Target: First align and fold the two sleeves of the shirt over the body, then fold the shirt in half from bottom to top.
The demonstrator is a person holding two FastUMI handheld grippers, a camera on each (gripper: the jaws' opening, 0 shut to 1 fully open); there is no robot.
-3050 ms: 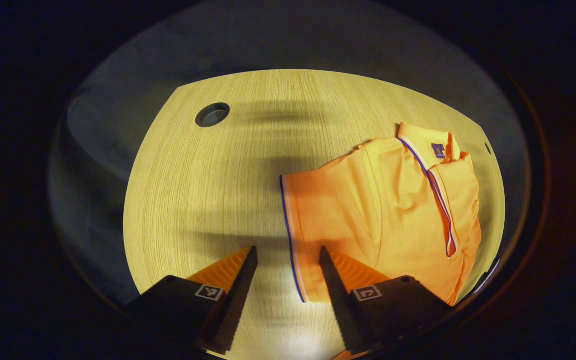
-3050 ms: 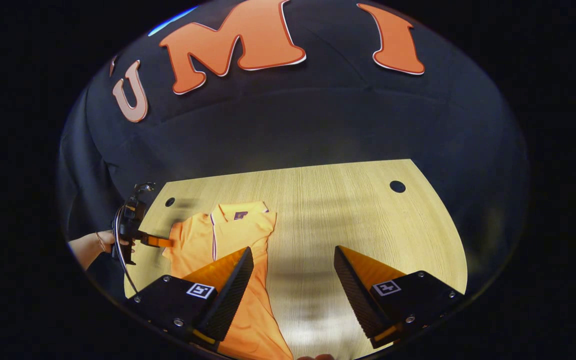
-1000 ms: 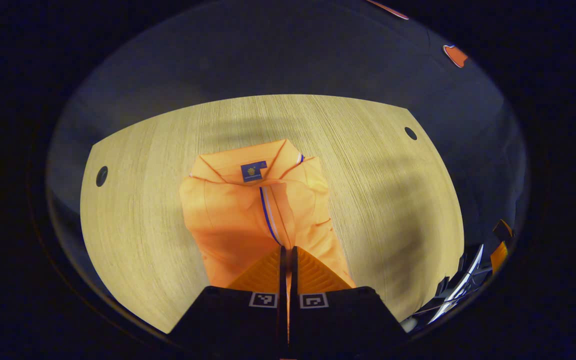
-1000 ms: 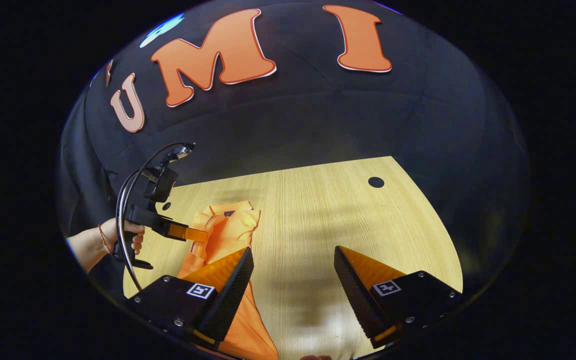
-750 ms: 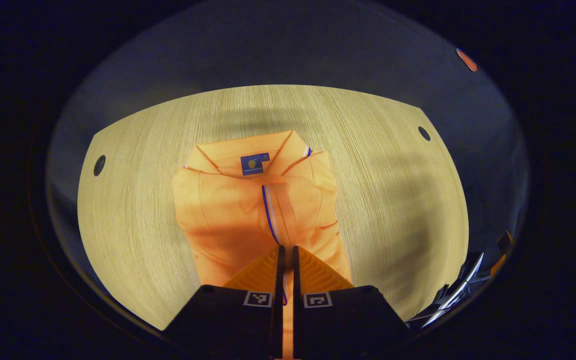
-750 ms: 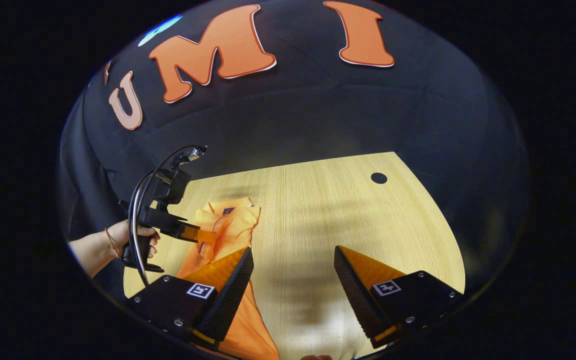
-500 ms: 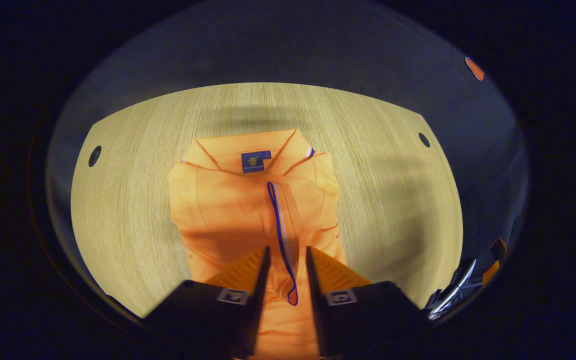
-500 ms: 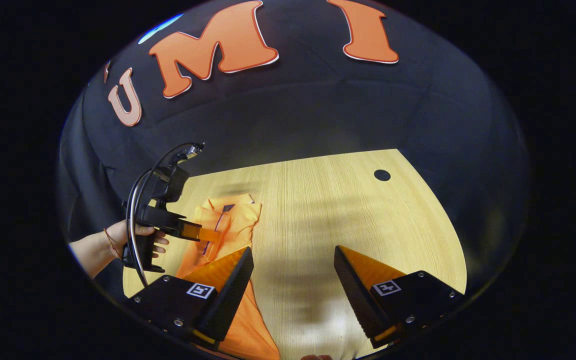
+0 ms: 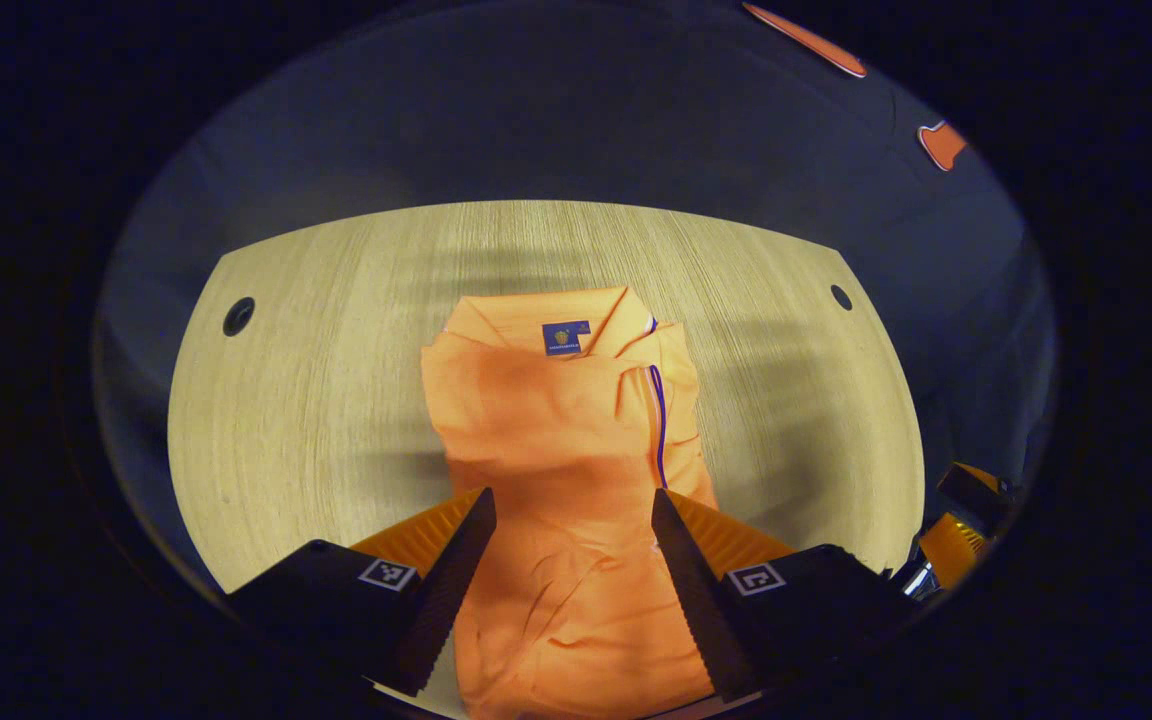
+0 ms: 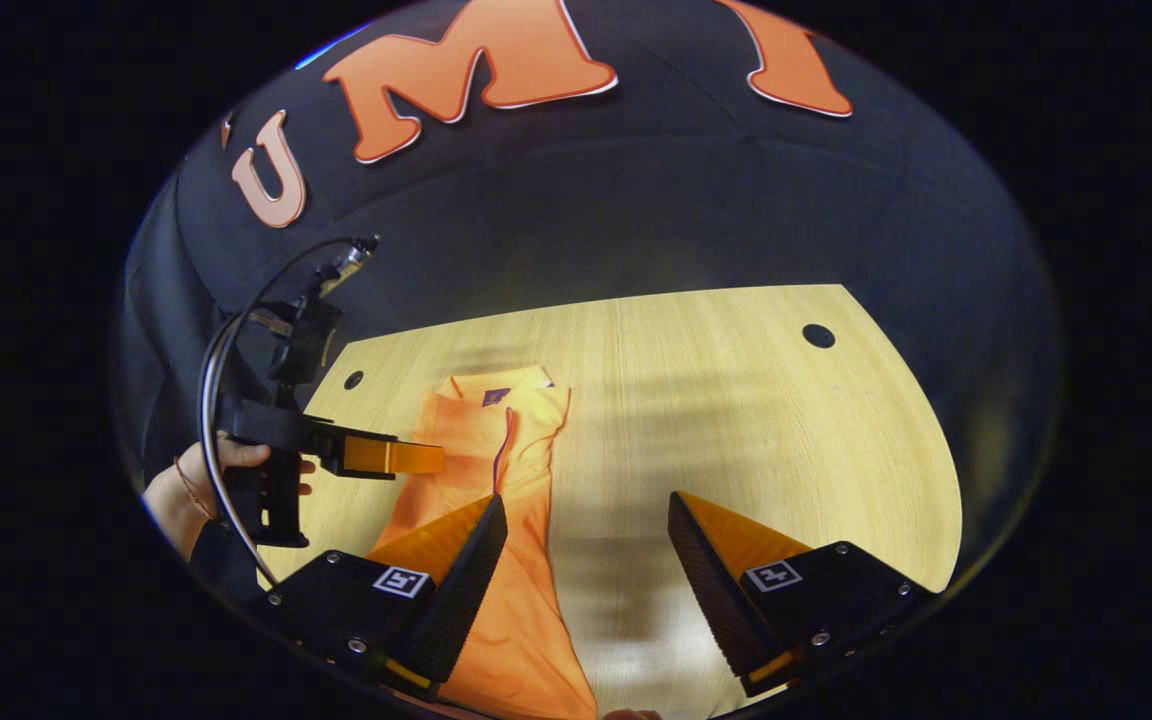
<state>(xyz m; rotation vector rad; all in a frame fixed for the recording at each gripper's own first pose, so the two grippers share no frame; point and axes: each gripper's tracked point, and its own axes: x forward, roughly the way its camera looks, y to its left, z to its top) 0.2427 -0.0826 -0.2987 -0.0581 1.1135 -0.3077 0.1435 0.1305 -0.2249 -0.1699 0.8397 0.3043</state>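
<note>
An orange polo shirt [image 9: 556, 420] lies on the wooden table [image 9: 316, 380], collar and blue neck label [image 9: 566, 337] at the far end. Both sleeves lie folded over the body; a blue-trimmed sleeve edge [image 9: 658, 425] runs down the right of the chest. My left gripper [image 9: 571, 498] hovers open over the shirt's lower body, nothing between its fingers. In the right gripper view the shirt [image 10: 501, 450] stretches toward me at the left, and the left gripper [image 10: 434, 458], held by a hand [image 10: 206, 465], hangs above it. My right gripper [image 10: 586, 500] stands open over bare table beside the shirt.
Round cable holes sit near the table's far corners [image 9: 238, 316] [image 9: 840, 297] [image 10: 818, 335]. Bare wood spreads to the right of the shirt in the right gripper view. The dark cloth wall [image 10: 636, 220] rises behind the table's far edge.
My left gripper, shut on the left sleeve, carried it over the body, then opened, let it go and drew back. The right gripper stayed open and hardly moved.
</note>
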